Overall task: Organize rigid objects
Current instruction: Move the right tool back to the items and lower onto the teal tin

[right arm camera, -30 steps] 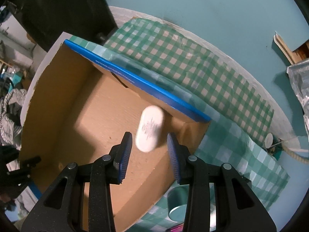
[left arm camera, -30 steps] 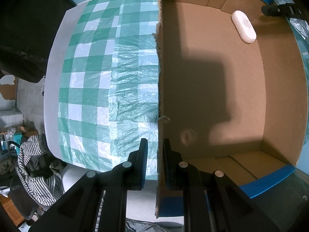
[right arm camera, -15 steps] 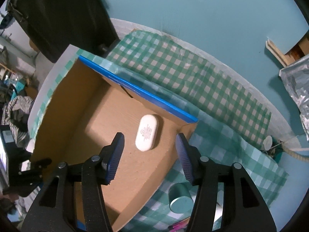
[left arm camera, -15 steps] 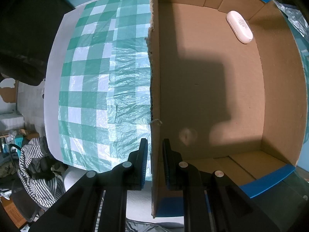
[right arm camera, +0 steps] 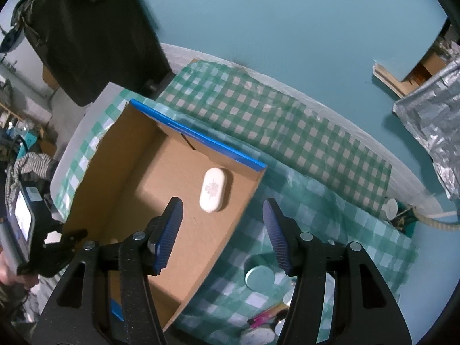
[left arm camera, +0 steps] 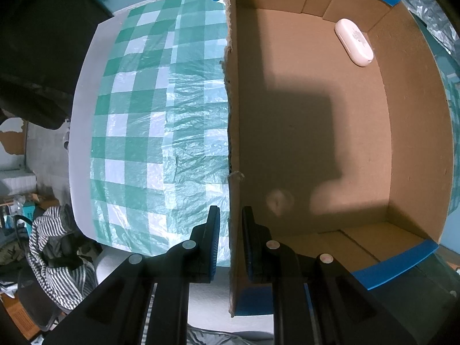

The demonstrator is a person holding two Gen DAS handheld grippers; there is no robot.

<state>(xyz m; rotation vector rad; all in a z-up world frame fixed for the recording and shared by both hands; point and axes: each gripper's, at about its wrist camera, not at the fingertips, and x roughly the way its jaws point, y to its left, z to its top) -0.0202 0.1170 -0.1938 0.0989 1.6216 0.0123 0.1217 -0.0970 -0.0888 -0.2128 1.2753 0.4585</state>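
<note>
While the left gripper (left arm camera: pixel 231 240) clamps the near wall of the cardboard box (left arm camera: pixel 414 143), the white case (right arm camera: pixel 212 189) lies in its far right corner. The right gripper (right arm camera: pixel 221 237), empty, is opening above it. Next, probably, comes a pick from the clutter (right arm camera: pixel 260 276) right of the box.

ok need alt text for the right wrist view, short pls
A white oval case lies alone on the floor of an open cardboard box, near its far corner. The right gripper hangs above, jaws opening and empty, over a green checked tablecloth.
</note>
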